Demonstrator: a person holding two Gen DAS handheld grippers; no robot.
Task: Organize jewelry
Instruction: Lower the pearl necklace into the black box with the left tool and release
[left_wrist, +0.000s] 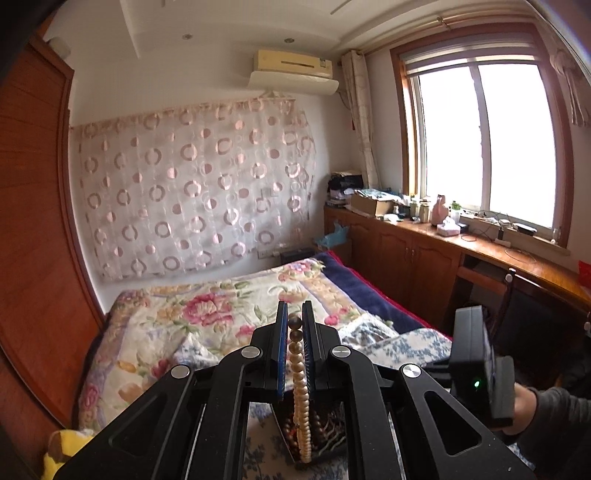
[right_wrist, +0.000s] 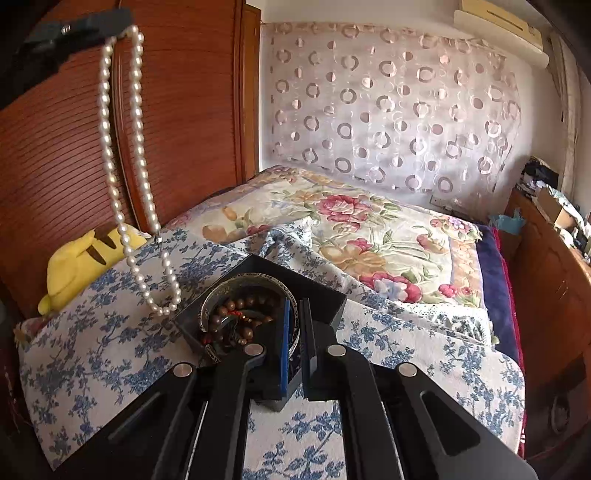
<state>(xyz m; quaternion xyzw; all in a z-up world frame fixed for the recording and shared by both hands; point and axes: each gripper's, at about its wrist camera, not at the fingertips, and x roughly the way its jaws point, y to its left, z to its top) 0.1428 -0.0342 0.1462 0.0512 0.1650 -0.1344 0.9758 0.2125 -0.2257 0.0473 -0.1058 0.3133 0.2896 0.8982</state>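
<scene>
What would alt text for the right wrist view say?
A long white pearl necklace hangs from the left tongs above a black box holding brown wooden beads, gripped at its wall by the right tongs, on a blue-flowered cloth.

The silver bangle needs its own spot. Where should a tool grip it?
Pinch the silver bangle's left arc from above, one finger inside the band and one outside. It stands on edge in the black box with its rim up, and the wooden beads fill its middle.

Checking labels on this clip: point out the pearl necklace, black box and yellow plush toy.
pearl necklace (right_wrist: 110, 166), right wrist view, left hanging strand.
black box (right_wrist: 325, 295), right wrist view, far right wall.
yellow plush toy (right_wrist: 74, 266), right wrist view, its body.
</scene>
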